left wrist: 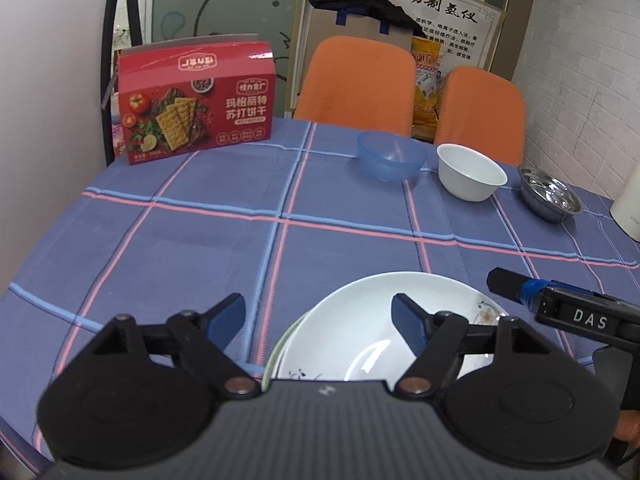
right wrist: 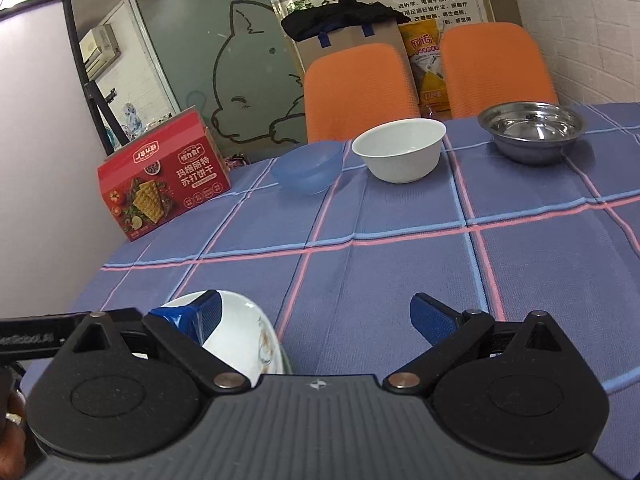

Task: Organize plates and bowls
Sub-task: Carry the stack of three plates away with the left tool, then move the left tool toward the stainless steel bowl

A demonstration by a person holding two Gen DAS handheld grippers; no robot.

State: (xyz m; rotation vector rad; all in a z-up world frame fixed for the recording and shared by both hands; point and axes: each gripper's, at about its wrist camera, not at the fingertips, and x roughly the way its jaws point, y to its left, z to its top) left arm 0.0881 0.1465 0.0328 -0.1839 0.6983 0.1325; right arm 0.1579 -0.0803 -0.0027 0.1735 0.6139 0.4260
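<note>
White plates (left wrist: 352,332) stacked (two, nested).

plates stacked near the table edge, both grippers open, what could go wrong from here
1. The stacked plates sit off-centre, the top one overhanging a green-rimmed one beneath; a nudge from the open left gripper could slide it.
2. The right gripper hangs close beside the stack, so swinging toward the bowls may clip the rim.
3. The blue bowl and white bowl stand nearly touching; gripping one could knock the other.
</note>
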